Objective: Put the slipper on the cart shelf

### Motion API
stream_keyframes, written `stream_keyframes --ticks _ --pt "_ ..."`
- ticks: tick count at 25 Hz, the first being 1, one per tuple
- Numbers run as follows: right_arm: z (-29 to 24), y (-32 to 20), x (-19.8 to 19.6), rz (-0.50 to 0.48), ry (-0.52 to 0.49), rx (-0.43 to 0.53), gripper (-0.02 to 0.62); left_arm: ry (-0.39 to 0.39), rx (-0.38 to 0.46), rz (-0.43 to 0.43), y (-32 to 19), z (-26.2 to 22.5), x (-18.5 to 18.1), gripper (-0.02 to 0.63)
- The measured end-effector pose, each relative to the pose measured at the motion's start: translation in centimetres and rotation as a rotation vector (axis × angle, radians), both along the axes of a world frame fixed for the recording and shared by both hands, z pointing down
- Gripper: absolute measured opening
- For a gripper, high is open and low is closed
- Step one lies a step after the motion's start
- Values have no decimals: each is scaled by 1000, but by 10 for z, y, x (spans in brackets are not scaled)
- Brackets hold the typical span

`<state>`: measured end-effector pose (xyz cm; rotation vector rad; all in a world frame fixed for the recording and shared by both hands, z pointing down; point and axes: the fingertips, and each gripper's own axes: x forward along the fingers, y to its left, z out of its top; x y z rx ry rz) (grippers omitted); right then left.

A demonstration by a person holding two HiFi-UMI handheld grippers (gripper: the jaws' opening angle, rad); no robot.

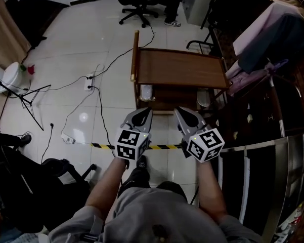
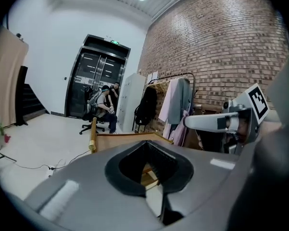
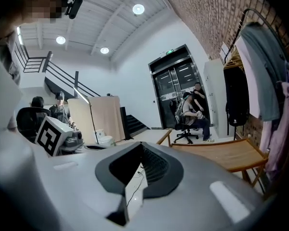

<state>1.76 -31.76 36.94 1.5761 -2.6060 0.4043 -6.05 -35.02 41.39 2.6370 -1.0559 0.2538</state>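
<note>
- Faintly seen in the head view, a pale grey slipper-shaped thing lies on the dark lower shelf of the brown wooden cart, at the shelf's left end. A second pale shape lies at the shelf's right end. Both are too small to be sure that they are slippers.
- The cart's flat top board is bare, and a light wooden handle rail runs along its left edge.
- The left gripper, grey with a marker cube, hangs just short of the cart's near edge. Its jaws are pressed together with nothing between them, as the left gripper view shows.
- The right gripper hangs beside it, apart from the cart. Its jaws also meet at the tips and pinch nothing.
- A strip of yellow-and-black tape crosses the pale tiled floor under both grippers.
- Left of the cart, a white power strip lies on the floor with black cables trailing from it.
- Right of the cart stands a clothes rack hung with pink and grey garments.
- Beyond the cart's far edge, a person sits on a black swivel chair.
- In the left gripper view a red brick wall rises on the right, with dark glass double doors at the far end.
</note>
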Motion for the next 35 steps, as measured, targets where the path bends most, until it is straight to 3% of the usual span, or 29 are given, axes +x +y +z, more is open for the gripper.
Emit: stream_keyframes --ticks 9,14,19,22,29,32,35 --pt "60 -70 24 45 -46 -72 -2 -23 -88 -23 -76 63 18 8" --pt "125 -105 36 1 -51 -126 -2 -59 -174 -80 -106 138 26 8" --pt "194 -142 46 -61 -20 -150 -2 -30 -262 -103 -136 224 34 8" --pt "227 -158 52 -71 -17 -167 -2 -83 -310 -124 -154 279 31 11" --pt "287 -173 39 -101 -44 -219 -2 -117 -384 -203 -201 369 17 121" --pt "302 -172 32 -112 -59 -245 -2 -106 -441 -244 -216 394 14 226" --pt "317 -168 30 -113 -70 -277 -2 -101 -488 -263 -226 414 16 272"
